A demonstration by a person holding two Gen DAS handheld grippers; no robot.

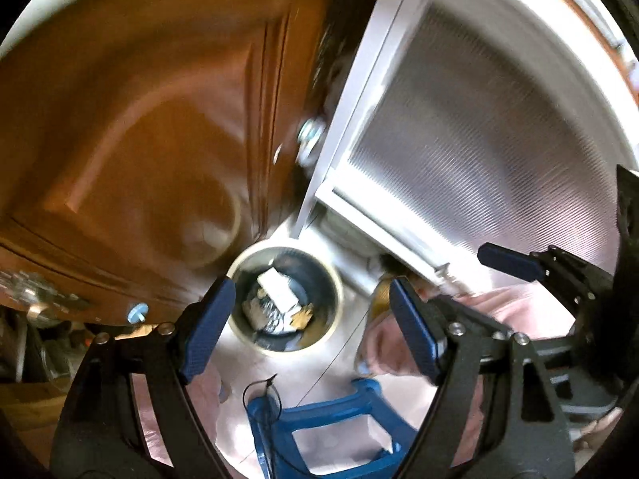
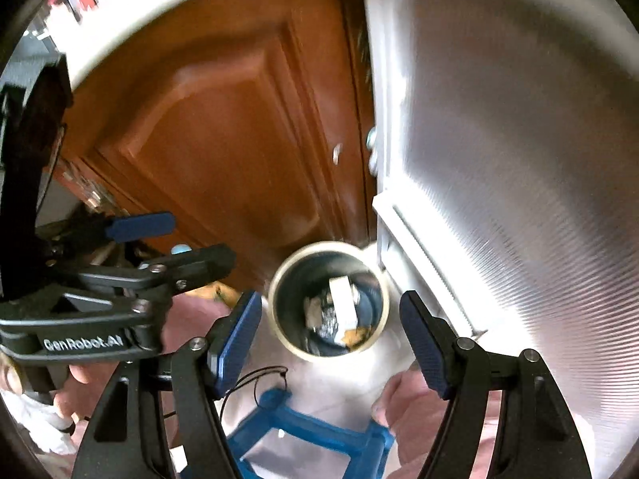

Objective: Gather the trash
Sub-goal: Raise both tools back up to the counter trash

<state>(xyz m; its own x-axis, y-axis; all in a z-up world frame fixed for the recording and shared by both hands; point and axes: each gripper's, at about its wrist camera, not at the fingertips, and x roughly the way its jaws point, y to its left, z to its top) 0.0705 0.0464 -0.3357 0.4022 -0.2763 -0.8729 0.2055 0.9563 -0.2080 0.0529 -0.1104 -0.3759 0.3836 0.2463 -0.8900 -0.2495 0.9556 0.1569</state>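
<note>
A round bin with a cream rim [image 1: 275, 352] stands on the pale floor far below, framed between the pads of my left gripper [image 1: 313, 329]. White paper [image 1: 275, 289], foil and orange scraps lie inside it. The left gripper is open and holds nothing. In the right wrist view the same bin rim [image 2: 319, 245] and white paper [image 2: 341, 299] show between the spread pads of my right gripper [image 2: 331, 339], which is also open and bare. The left gripper [image 2: 171, 243] appears at that view's left side. One blue pad [image 1: 509, 265] of the right gripper shows at the right of the left wrist view.
A brown panelled wooden door [image 1: 139, 119] rises behind the bin. A white-framed ribbed glass panel [image 1: 479, 139] stands to its right. A blue plastic stool frame [image 1: 331, 419] sits on the floor directly beneath the grippers, beside the person's pink-toned foot [image 2: 403, 399]. Both views are motion-blurred.
</note>
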